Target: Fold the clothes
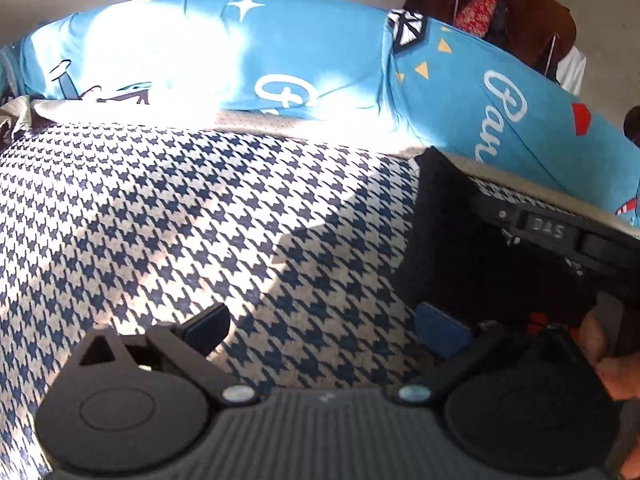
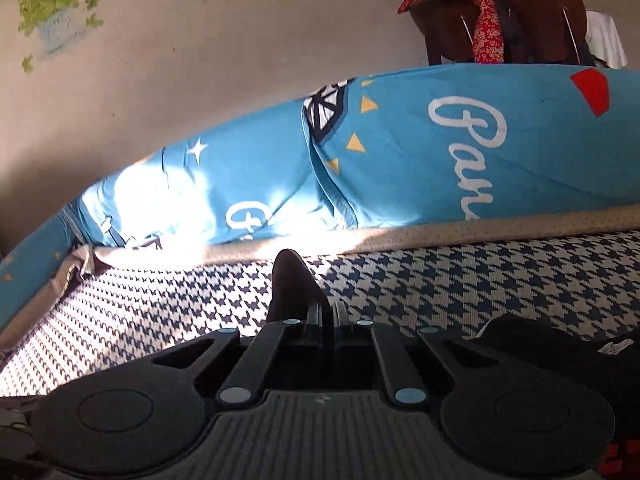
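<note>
Below, in the left wrist view, the left gripper hangs over a navy-and-cream houndstooth knit garment that fills the middle of the frame, its 2 fingers spread wide apart with nothing between them. At the right edge the black body of the other gripper rests on the cloth, a hand behind it. Along the top lies a bright blue printed bedsheet. In the right wrist view the right gripper has its fingers pressed together at centre frame; whether fabric is pinched there I cannot tell. A brown chair draped in red floral cloth stands upper right.
</note>
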A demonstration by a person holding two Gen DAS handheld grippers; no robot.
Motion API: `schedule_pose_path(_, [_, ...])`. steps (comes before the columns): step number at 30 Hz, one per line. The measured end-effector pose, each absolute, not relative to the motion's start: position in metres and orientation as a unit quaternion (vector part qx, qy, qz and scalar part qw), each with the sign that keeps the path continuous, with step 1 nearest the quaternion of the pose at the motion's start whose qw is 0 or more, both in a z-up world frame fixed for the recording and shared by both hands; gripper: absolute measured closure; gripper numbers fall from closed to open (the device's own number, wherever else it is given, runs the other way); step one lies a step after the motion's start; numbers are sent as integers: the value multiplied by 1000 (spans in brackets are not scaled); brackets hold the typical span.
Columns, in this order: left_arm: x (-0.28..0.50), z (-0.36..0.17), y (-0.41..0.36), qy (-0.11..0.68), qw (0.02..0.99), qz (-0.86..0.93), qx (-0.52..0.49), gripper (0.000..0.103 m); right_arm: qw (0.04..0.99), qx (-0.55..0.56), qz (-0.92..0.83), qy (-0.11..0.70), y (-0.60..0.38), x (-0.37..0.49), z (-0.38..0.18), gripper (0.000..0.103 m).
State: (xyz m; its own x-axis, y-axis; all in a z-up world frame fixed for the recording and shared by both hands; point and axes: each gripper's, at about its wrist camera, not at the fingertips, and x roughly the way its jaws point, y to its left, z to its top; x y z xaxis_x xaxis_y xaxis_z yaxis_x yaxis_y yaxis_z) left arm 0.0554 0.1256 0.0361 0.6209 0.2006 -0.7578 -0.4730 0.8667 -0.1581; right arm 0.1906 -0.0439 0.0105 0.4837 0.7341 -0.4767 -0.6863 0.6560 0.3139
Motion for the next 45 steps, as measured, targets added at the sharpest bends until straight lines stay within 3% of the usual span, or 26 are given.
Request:
schedule_pose_path(3, [54, 37, 131, 387, 881, 210, -175, 0, 837, 76, 459, 288, -46, 185, 19, 95])
schedule_pose_path(8, [52, 37, 121, 394, 882, 197, -169, 0, 794, 43, 539, 278, -33, 160, 30, 90])
schedule_pose_path(11, [54, 30, 118, 408, 874, 204, -166, 0, 773, 5, 558, 303, -29, 153, 25, 72])
schedule_pose_path(24, [57, 21, 114, 429, 865, 207, -160, 0, 908, -13, 283, 308, -80, 214, 6, 70])
schedule_pose_path(29, [58, 20, 112, 432, 864, 202, -159, 0, 908, -54, 289, 297, -69, 218, -1, 69])
schedule_pose_path(33, [58, 19, 113, 436, 863, 199, -161, 0, 895, -109, 307, 305, -54, 214, -19, 56])
schedule_pose_path(38, [59, 20, 117, 439, 860, 198, -170, 0, 880, -179, 302, 320, -46, 206, -43, 54])
schedule_pose_path(45, [59, 17, 113, 451, 856, 188, -172, 0, 880, -179, 311, 312, -42, 207, -46, 56])
